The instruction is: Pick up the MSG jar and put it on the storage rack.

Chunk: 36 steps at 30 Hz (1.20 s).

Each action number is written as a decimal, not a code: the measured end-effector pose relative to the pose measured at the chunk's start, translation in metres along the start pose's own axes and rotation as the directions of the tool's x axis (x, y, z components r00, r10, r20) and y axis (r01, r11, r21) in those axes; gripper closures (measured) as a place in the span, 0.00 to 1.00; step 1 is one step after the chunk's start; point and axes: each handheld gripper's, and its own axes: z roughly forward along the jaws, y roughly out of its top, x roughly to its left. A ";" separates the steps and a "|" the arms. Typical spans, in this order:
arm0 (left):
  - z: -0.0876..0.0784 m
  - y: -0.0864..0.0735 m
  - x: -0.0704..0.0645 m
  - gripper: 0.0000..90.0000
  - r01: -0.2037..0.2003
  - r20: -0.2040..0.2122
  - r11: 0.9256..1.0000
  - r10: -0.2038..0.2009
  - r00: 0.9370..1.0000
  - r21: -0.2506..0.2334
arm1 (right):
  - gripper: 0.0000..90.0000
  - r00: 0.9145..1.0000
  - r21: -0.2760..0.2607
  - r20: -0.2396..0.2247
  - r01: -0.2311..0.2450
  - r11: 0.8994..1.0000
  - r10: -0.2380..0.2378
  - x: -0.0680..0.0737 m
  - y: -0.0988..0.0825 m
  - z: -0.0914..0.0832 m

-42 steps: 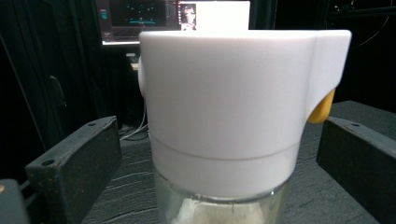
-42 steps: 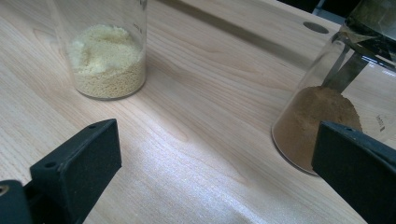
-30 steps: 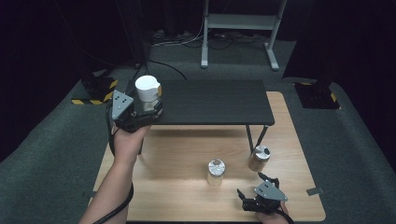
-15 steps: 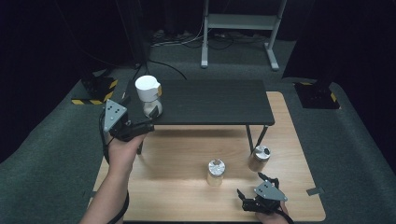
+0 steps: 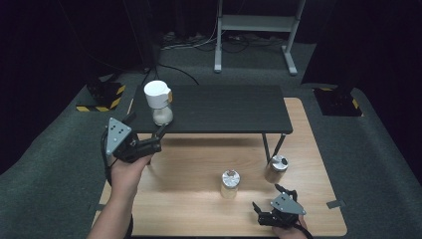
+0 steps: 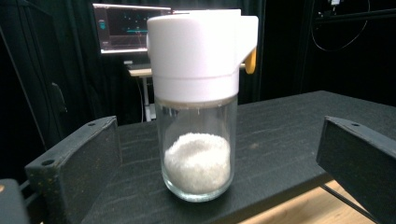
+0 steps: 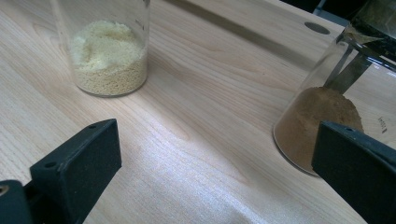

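My left gripper (image 5: 144, 130) stands wide open with nothing between its jaws, just short of the near left corner of the black shelf (image 5: 224, 107) that stands raised on thin legs over the far part of the wooden worktop (image 5: 189, 164). On that shelf, close to its near edge and its left end, stands a glass jar with a white cap (image 5: 159, 102), upright, holding a low heap of white grains; in my left gripper view the same jar (image 6: 198, 107) stands between my two jaws with clear space on either side, touching neither (a small yellow tab shows at the side of its cap). The rest of the shelf top to the right of the jar lies bare up to its far and right edges. My right gripper (image 5: 271, 206) rests low near the front edge of the worktop, also wide open and holding nothing. Just beyond it stand two more jars: one with pale yellow grains (image 7: 109, 46), and one with brown powder (image 7: 322, 121) near the shelf's right leg. Bare wood lies between them and my right gripper's jaws, and across the worktop under the shelf's front edge.
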 end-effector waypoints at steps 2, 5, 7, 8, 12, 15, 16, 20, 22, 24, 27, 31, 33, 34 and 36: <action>-0.002 -0.002 0.000 0.00 0.000 -0.001 1.000 0.000 1.000 0.005 | 0.01 1.000 0.000 0.000 0.000 1.000 0.000 0.000 0.000 0.000; -0.006 -0.004 0.000 0.00 0.000 0.000 1.000 0.000 1.000 0.009 | 0.01 1.000 0.000 -0.001 0.000 1.000 0.000 0.000 0.000 0.000; -0.009 -0.007 -0.001 0.00 -0.004 -0.001 1.000 0.004 1.000 0.015 | 0.01 1.000 0.000 0.000 -0.001 1.000 0.001 0.000 0.000 0.000; -0.010 -0.008 -0.001 0.00 -0.006 -0.001 1.000 0.006 1.000 0.019 | 0.01 1.000 0.000 0.000 -0.001 1.000 0.001 0.000 0.000 0.000; -0.014 -0.015 -0.002 0.00 -0.008 -0.001 0.999 0.008 1.000 0.031 | 0.01 1.000 0.000 0.000 -0.001 1.000 0.001 0.000 0.000 0.000; -0.017 -0.022 -0.004 0.00 -0.004 0.000 0.999 0.004 1.000 0.042 | 0.01 1.000 -0.001 0.001 -0.001 1.000 0.001 0.000 0.000 0.000; -0.018 -0.023 -0.004 0.00 -0.003 0.001 0.999 0.003 1.000 0.046 | 0.01 1.000 -0.001 0.001 -0.001 1.000 0.001 0.000 0.000 0.000; -0.021 -0.032 -0.006 0.00 0.000 0.005 0.998 -0.001 1.000 0.061 | 0.01 1.000 0.000 0.001 -0.002 1.000 0.002 0.000 0.000 0.000; -0.022 -0.037 -0.007 0.00 0.000 0.007 0.997 -0.001 1.000 0.071 | 0.01 1.000 -0.001 0.001 -0.001 1.000 0.001 0.000 0.000 0.000; -0.023 -0.043 -0.008 0.00 0.003 0.008 0.997 -0.004 1.000 0.080 | 0.01 1.000 -0.001 0.001 0.000 1.000 0.000 0.000 0.000 0.000; -0.026 -0.052 -0.010 0.00 0.008 0.011 0.996 -0.009 1.000 0.093 | 0.01 1.000 -0.003 0.002 0.000 1.000 0.000 0.000 0.000 0.000; -0.029 -0.063 -0.011 0.00 0.008 0.015 0.994 -0.010 1.000 0.112 | 0.01 1.000 -0.004 0.002 -0.002 1.000 0.002 0.000 0.000 0.000; -0.031 -0.070 -0.012 0.00 0.013 0.015 0.992 -0.015 1.000 0.124 | 0.01 1.000 -0.005 0.002 0.000 1.000 0.000 0.000 0.000 0.000; -0.032 -0.072 -0.012 0.00 0.013 0.014 0.992 -0.015 1.000 0.128 | 0.01 1.000 -0.005 0.002 0.000 1.000 0.000 0.000 0.000 0.000; -0.034 -0.079 -0.012 0.00 0.017 0.014 0.990 -0.019 1.000 0.138 | 0.01 1.000 -0.005 0.002 0.000 1.000 0.000 0.000 0.000 0.000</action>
